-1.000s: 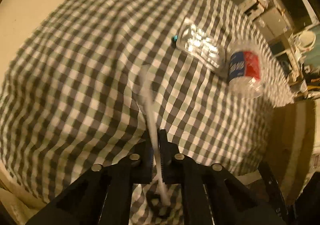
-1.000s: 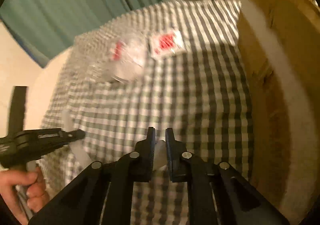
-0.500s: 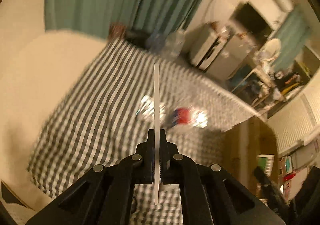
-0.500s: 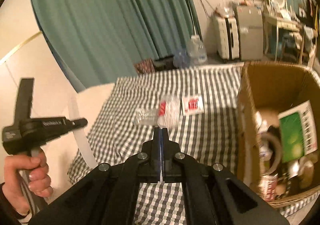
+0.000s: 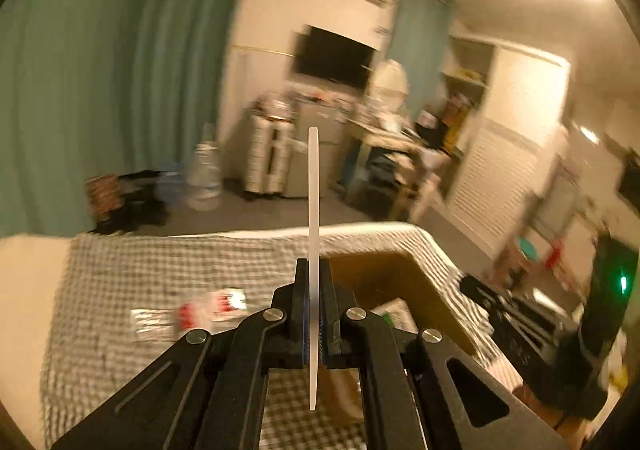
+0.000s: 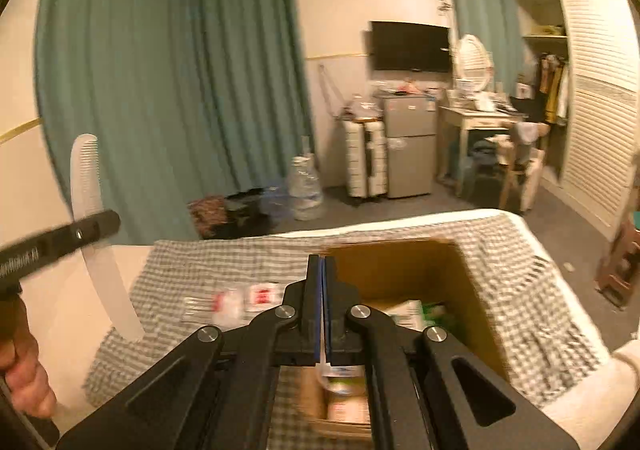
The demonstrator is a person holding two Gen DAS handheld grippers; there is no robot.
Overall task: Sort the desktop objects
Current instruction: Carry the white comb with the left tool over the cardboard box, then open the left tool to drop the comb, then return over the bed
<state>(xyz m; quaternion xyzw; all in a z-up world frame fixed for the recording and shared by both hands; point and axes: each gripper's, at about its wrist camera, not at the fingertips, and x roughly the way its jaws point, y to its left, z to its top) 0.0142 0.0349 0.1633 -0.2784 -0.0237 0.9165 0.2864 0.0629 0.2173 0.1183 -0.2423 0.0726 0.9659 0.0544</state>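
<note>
White comb pinched upright in left tongs — above cardboard box

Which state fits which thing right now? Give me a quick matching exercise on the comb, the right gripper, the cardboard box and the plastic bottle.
Things:
1. white comb
2. right gripper
3. cardboard box
4. plastic bottle

States:
A. open-topped, items inside
B. lying on the checked cloth
C. clamped in the left gripper, lifted off the cloth
D. shut, holding nothing

Pairs: 1-C, 2-D, 3-A, 4-B
</note>
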